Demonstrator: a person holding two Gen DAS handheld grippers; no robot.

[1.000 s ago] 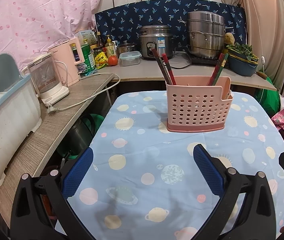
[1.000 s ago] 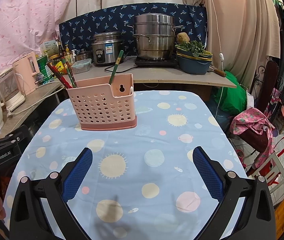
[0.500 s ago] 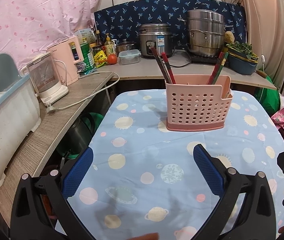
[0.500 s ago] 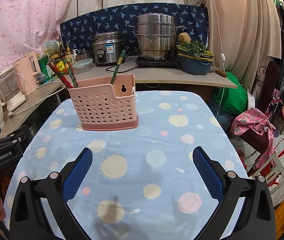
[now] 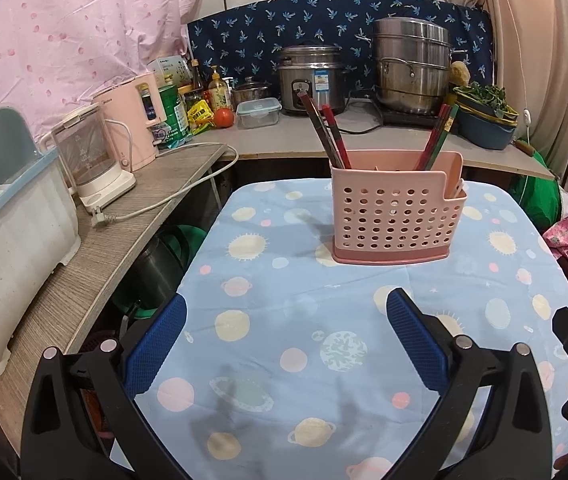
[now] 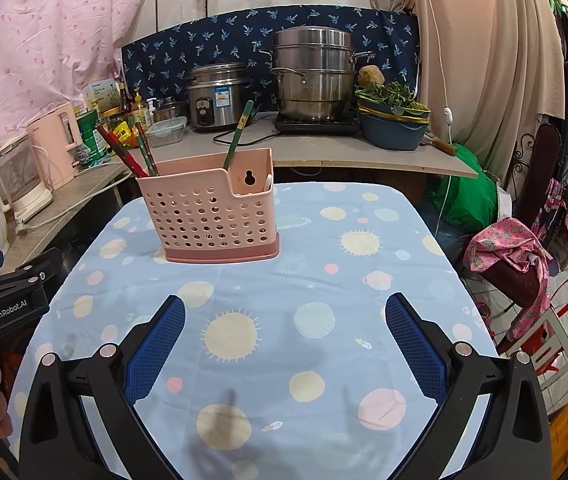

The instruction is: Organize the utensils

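Note:
A pink perforated utensil holder [image 5: 397,216] stands upright on the blue planet-print tablecloth [image 5: 307,344]. It also shows in the right wrist view [image 6: 212,216]. Red and dark chopsticks [image 5: 329,138] lean in its left part, and red and green ones [image 5: 439,136] lean at its right. In the right wrist view a green chopstick [image 6: 238,136] sticks up and a white spoon tip [image 6: 268,180] shows in the side pocket. My left gripper [image 5: 285,330] is open and empty, held back from the holder. My right gripper [image 6: 285,330] is open and empty too.
A wooden counter [image 5: 124,240] runs along the left with a glass kettle [image 5: 88,160], a pink kettle [image 5: 132,124] and a white tub [image 5: 8,240]. The back counter holds a rice cooker [image 5: 311,76] and a steel steamer pot [image 5: 411,68]. A chair with pink cloth [image 6: 511,256] stands to the right.
Both views have shifted slightly, so the holder sits a touch lower and farther. Both grippers stay open and empty.

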